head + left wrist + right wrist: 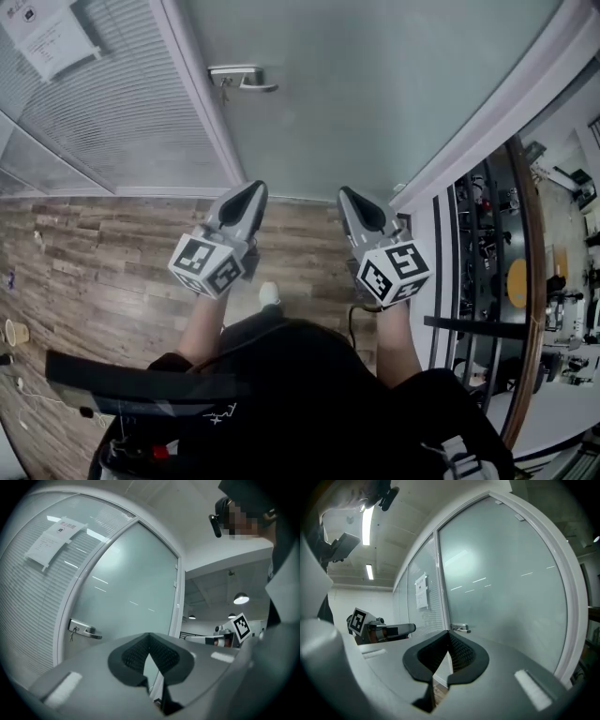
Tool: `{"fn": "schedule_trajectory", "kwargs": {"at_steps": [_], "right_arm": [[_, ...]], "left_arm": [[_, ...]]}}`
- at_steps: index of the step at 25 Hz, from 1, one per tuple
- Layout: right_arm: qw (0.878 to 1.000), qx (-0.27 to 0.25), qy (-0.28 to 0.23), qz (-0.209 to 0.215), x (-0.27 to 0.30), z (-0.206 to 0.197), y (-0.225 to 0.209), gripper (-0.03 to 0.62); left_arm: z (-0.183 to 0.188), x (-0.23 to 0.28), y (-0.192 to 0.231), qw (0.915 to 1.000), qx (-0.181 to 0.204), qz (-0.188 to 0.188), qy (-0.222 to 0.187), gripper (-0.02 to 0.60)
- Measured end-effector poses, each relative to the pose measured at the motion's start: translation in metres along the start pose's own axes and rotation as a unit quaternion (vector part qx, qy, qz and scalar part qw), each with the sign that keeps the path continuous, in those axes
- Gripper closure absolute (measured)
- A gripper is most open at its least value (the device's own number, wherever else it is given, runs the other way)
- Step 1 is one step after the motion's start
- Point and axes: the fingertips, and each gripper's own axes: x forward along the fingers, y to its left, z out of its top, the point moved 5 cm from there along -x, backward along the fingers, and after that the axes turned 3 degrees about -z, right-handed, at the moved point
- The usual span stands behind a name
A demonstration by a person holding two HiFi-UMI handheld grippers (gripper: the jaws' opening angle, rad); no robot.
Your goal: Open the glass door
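The left claw (pixel 149 635) is clenched with nothing in it: its dark ribbed pads meet at the tips, and only the door shows past them. The right claw (pixel 449 633) is clenched the same way, tips together and empty. In the head view the two are held side by side over the wood floor (pixel 103 244), left claw (pixel 251 190) and right claw (pixel 349 195) both pointing at the foot of the glass door (pixel 375 84) and apart from it, each with its marker cube toward the person. Neither touches the door or its handle. The frosted glass door stands straight ahead in a white frame (pixel 487 122). Its metal lever handle (pixel 242 78) sits at the door's left edge, well ahead of and to the left of the left claw, and a small bunch of keys (pixel 223 89) hangs from the lock just under it. Left of the door is a panel of slatted blinds (pixel 122 112) with a paper notice (pixel 47 37) fixed on it. A paper cup (pixel 14 331) stands on the floor far to the left.
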Motion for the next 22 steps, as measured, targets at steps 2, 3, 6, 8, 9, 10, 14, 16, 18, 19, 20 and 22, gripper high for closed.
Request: {"fn": "schedule_trajectory", "kwargs": {"at_steps": [2,3,6,8,9,10,14,16,18,19,20,22], "right_arm": [[1.0,-0.001,0.0,-0.004,0.011,0.002,-0.001,0.592],[1.0,-0.002,0.0,-0.007,0.017,0.004,-0.001,0.592],[1.0,0.001,-0.003,-0.012,0.032,0.01,0.0,0.592],[1.0,0.01,-0.008,-0.016,0.044,0.014,0.0,0.592],[1.0,0.013,-0.009,-0.019,0.052,0.016,0.002,0.592],[1.0,0.013,-0.008,-0.021,0.062,0.017,0.004,0.592],[1.0,-0.002,0.001,-0.026,0.09,0.019,0.013,0.592],[1.0,0.002,-0.004,-0.027,0.091,0.02,0.014,0.592],[1.0,0.013,-0.009,-0.023,0.096,0.021,0.018,0.592],[1.0,0.015,-0.009,-0.022,0.098,0.022,0.02,0.592],[1.0,0.014,-0.009,-0.022,0.101,0.022,0.022,0.592],[1.0,0.012,-0.008,-0.021,0.104,0.021,0.024,0.592]], "left_arm": [[0.005,0.006,0.011,1.0,0.0,-0.006,-0.002,0.583],[0.007,0.008,0.016,1.0,-0.001,-0.008,-0.003,0.583],[0.012,0.014,0.031,0.9999,-0.002,-0.015,-0.003,0.583],[0.017,0.018,0.044,0.9998,-0.001,-0.018,-0.003,0.583],[0.02,0.019,0.053,0.9998,-0.001,-0.02,-0.003,0.583],[0.023,0.02,0.063,0.9998,-0.002,-0.021,-0.003,0.583],[0.029,0.021,0.092,0.9995,-0.007,-0.029,-0.006,0.583],[0.029,0.021,0.096,0.9994,-0.007,-0.033,-0.009,0.582],[0.03,0.021,0.103,0.9993,-0.009,-0.035,-0.011,0.583],[0.029,0.02,0.106,0.9992,-0.01,-0.036,-0.011,0.583],[0.029,0.019,0.109,0.9992,-0.011,-0.037,-0.01,0.582],[0.028,0.018,0.114,0.9992,-0.01,-0.039,-0.008,0.583]]}}
